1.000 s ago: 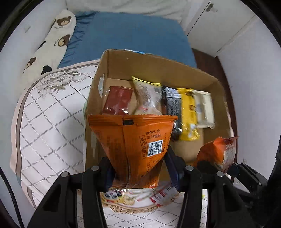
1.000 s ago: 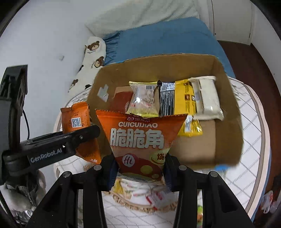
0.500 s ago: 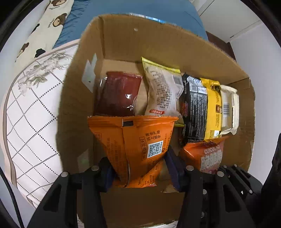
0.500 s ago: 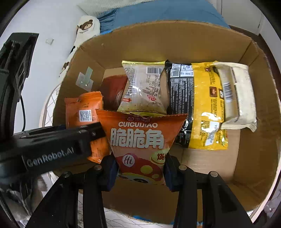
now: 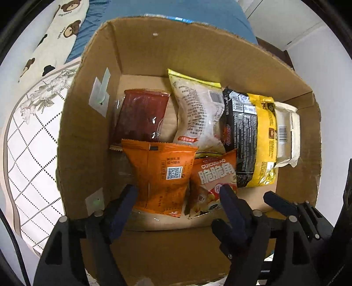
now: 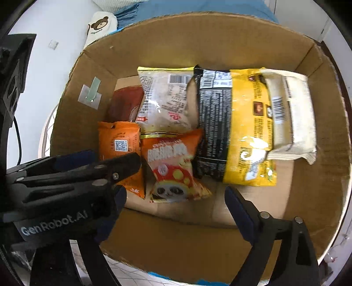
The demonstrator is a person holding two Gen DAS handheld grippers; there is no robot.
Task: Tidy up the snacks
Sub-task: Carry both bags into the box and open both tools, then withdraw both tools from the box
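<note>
So, left wrist view first: your left gripper [image 5: 178, 193] has its jaws spread wide, and the orange foil snack pouch with the QR code [image 5: 161, 176] sits between them without being pinched, standing on the floor of the brown cardboard box [image 5: 140, 44]. Just beside it leans the orange-and-red chip bag with the panda print [image 5: 212, 182], touching its right edge. Behind them lie a dark red packet [image 5: 140, 116], a pale translucent bag with a yellow top [image 5: 199, 114], a black-and-yellow noodle pack [image 5: 253, 140] and a cream wrapped bar [image 5: 288, 132] in a row along the back. My guess is you're lining up a front row so the labels face up and nothing gets buried.

Right wrist view: your right gripper [image 6: 176, 193] is spread open too, nothing in it, and the panda bag lies flat just ahead of its fingers, so both pouches look released.

The box sits on a white quilted cover with a dotted diamond pattern [image 5: 28, 140]. Past it you can see a blue bedsheet [image 5: 171, 8], a cream bear-print pillow [image 5: 57, 28] and white walls, so it's a bedroom.
</note>
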